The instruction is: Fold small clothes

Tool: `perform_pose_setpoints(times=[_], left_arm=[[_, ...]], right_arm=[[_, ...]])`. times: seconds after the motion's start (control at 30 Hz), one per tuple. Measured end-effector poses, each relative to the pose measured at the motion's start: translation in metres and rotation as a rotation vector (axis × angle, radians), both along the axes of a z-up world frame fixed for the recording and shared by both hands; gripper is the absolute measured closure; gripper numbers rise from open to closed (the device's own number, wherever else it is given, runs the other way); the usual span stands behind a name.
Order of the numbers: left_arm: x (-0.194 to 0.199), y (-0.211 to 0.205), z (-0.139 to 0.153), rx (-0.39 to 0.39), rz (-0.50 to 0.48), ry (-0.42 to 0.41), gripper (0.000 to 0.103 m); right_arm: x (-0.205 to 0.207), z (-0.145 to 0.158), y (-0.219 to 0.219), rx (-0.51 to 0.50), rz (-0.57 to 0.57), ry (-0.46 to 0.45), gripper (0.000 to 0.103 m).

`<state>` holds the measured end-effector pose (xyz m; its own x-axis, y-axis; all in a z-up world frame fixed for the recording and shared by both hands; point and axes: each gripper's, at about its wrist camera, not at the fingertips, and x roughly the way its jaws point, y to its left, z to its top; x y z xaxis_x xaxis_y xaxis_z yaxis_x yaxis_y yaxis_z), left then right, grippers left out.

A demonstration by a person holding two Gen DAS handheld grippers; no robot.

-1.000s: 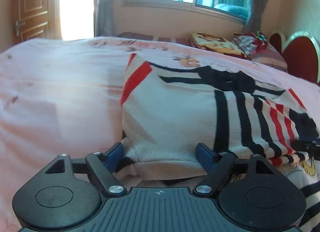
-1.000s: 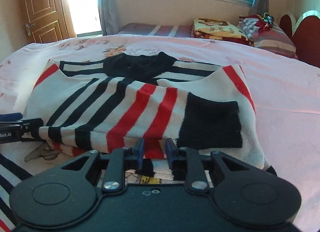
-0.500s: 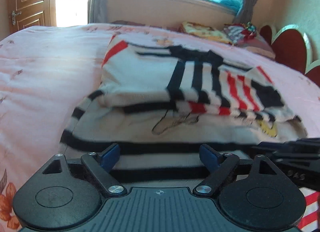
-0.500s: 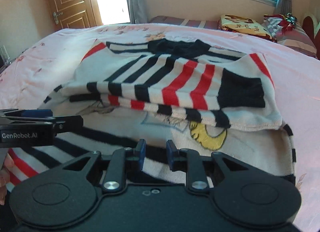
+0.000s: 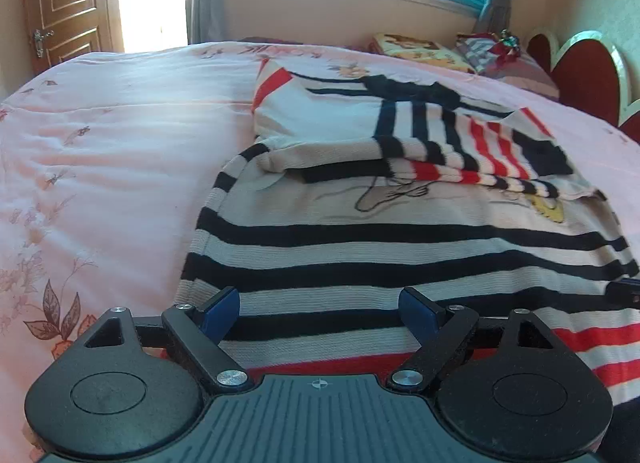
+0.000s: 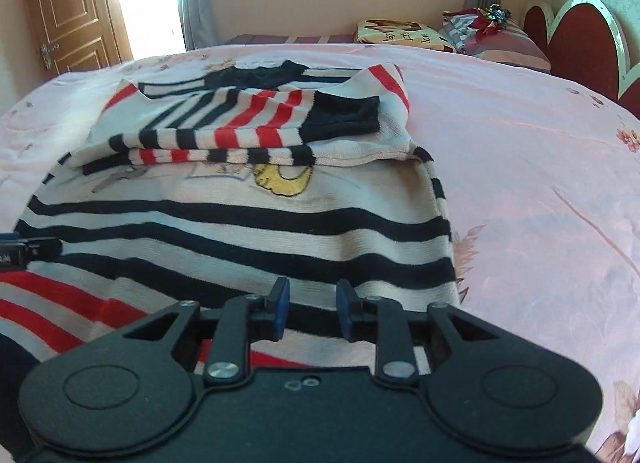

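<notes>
Left gripper (image 5: 320, 305) gaping wide, right gripper (image 6: 310, 305) opening—both gripping nothing, hovering over striped sweater (image 6: 240, 231), pillow (image 6: 400, 33) reading "love", pink floral bedspread (image 6: 540, 183).

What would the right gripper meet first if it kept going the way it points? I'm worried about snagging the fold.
Most likely the striped sweater, its flat lower body just ahead of the right gripper, well short of the folded sleeves.

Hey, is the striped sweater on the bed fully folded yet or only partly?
Partly folded. The striped sweater has its sleeves laid across the chest, but the lower body is spread flat on the bed.
</notes>
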<state>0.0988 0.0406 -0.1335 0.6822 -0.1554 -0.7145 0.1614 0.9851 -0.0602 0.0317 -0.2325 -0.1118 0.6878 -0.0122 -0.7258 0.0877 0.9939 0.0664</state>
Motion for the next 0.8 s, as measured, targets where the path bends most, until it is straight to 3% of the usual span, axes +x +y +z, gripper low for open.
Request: perform_pose_setpoints(times=[0.13,0.2,0.27,0.37,0.63,0.73,0.8], left_arm=[[-0.017,-0.010,0.001,-0.018,-0.069,-0.007,0.017],[-0.022,-0.011,-0.010,0.010,-0.088,0.023,0.017],[-0.034,-0.003,-0.018,0.045,-0.111,-0.019,0.017],[-0.051,0.015,-0.018,0.056,-0.125,-0.035,0.017],[-0.086,0.047,-0.010,0.084,-0.125,-0.022,0.017],[-0.095,0.060,-0.006,0.013,-0.077,0.038,0.017],[-0.103,0.064,-0.006,0.004,-0.061,0.041,0.017]], right_arm=[[-0.007,0.008,0.044,0.015,0.068,-0.028,0.075],[-0.007,0.008,0.068,0.006,0.104,-0.024,0.077],[-0.007,-0.001,0.081,-0.027,0.114,0.020,0.077],[-0.024,-0.016,0.071,-0.069,0.087,0.029,0.078],[-0.078,-0.011,0.030,-0.120,-0.017,0.048,0.078],[-0.089,-0.005,0.038,-0.141,-0.029,0.054,0.072],[-0.098,0.003,0.043,-0.098,-0.019,0.029,0.069]])
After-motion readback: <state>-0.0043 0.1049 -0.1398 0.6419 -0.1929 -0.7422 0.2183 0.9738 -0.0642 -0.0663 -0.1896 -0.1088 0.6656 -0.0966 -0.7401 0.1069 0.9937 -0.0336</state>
